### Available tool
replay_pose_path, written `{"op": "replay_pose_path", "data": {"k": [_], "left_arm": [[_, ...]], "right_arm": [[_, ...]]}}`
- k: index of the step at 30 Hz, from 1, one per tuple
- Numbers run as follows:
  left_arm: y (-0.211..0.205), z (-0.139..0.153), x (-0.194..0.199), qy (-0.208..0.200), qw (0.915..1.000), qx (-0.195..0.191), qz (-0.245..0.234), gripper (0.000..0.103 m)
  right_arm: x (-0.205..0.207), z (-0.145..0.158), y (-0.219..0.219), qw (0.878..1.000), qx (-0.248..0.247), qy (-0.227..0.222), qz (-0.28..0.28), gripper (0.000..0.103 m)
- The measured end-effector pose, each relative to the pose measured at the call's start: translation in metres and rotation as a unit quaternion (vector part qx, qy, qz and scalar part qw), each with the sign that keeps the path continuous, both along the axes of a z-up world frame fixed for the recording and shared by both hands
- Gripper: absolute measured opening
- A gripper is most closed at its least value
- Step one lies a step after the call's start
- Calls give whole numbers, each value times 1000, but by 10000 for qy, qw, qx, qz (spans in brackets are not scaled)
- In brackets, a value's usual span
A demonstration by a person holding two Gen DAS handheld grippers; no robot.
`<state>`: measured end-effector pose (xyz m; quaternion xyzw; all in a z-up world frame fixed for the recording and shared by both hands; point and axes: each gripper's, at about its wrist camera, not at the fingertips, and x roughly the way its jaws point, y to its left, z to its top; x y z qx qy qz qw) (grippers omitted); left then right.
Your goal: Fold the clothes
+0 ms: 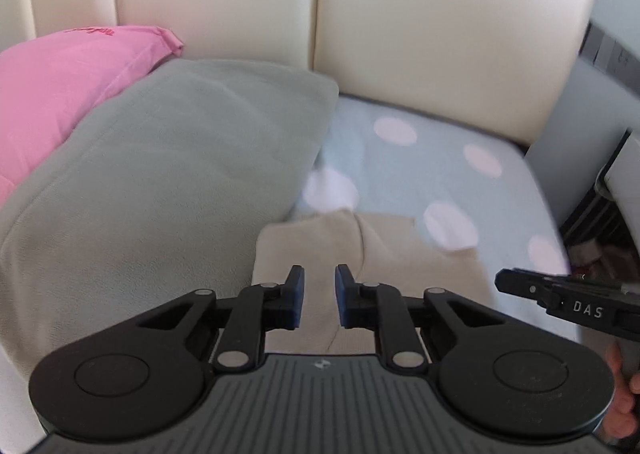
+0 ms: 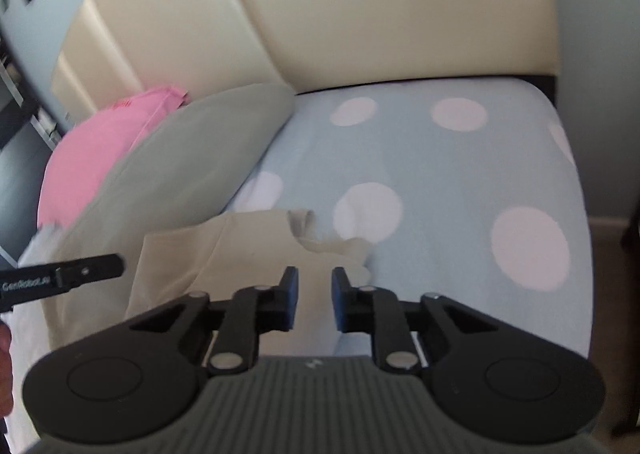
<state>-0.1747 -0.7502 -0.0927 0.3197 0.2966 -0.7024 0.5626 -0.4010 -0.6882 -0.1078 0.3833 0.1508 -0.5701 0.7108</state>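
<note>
Both grippers sit right up front here: left gripper and right gripper each have their jaws parted with a clear gap and nothing pinched between them; beige cloth shows through both gaps, so they're hanging just over the garment, though I can't tell if the tips touch it.

That beige garment is the thing to fold; it lies at the front of the seat on the polka-dot cover, just beside the grey pillow, with a pink pillow behind that. It looks partly flat with a crease running up the middle in the left view and a ragged, bunched far edge in the right view; whether that's a half-done fold or just how it landed, I honestly can't say.

So this fits two stages: lining up to grab an edge for a fold, or having just let go after laying one down. Either way, my guess is any next grab needs both tips low on the fabric edge, pinching only the layer you want, since thin cloth like this will probably slip or drag a second layer along.
</note>
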Motion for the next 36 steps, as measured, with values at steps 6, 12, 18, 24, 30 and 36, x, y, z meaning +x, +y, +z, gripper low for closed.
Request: {"op": "replay_pose_path", "data": {"k": [6, 12, 18, 24, 30, 36], "left_arm": [[-20, -34, -6, -23, 9993, 290, 243, 6], [-30, -51, 0, 77, 9973, 539, 496, 6], [-10, -21, 0, 37, 9992, 186, 352, 6], [31, 12, -3, -397, 9990, 122, -168, 6], [52, -3, -3, -569, 9974, 405, -184, 3], [51, -46, 5, -663, 9954, 694, 48, 2]], "right_arm": [[-1, -29, -15, 9980, 551, 257, -146, 13], [7, -40, -21, 9962, 603, 636, 12, 13], [12, -33, -20, 9951, 540, 824, -13, 13], [26, -6, 5, 9934, 318, 926, 602, 13], [41, -3, 29, 9866, 422, 966, 1244, 13], [47, -24, 20, 9840, 711, 1045, 1259, 12]]}}
